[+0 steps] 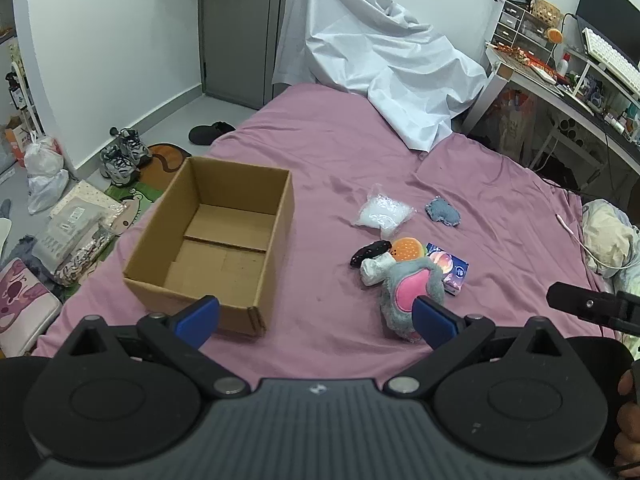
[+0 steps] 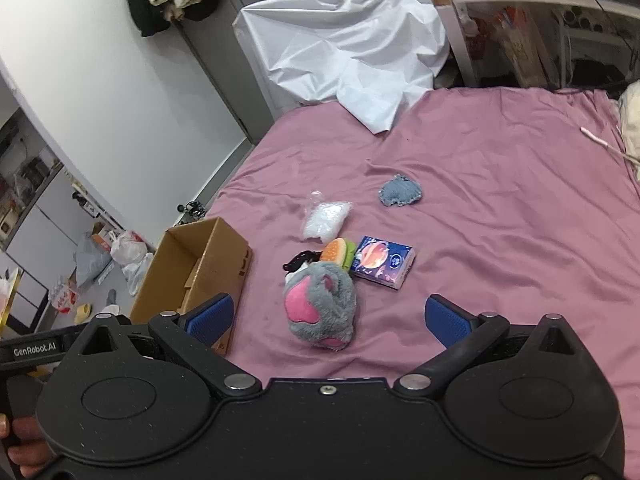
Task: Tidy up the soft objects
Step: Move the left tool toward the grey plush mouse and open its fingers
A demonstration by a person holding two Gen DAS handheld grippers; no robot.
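While both jaws are held wide apart, the left gripper [image 1: 316, 318] and right gripper [image 2: 328, 318] are poised above a pink bedsheet [image 2: 500, 220]. A grey plush toy [image 2: 320, 306] is seen beside an open cardboard box [image 1: 212, 240].

The left gripper [image 1: 316, 316] is held low with its blue-padded fingers [image 1: 199, 317] spread wide and nothing between them. The right gripper [image 2: 328, 318] is likewise spread wide with nothing between its blue fingers [image 2: 447, 320].

Mauve bedsheet [image 1: 328, 152], brown cardboard box [image 1: 224, 220], grey-and-pink plush toy [image 2: 320, 304]
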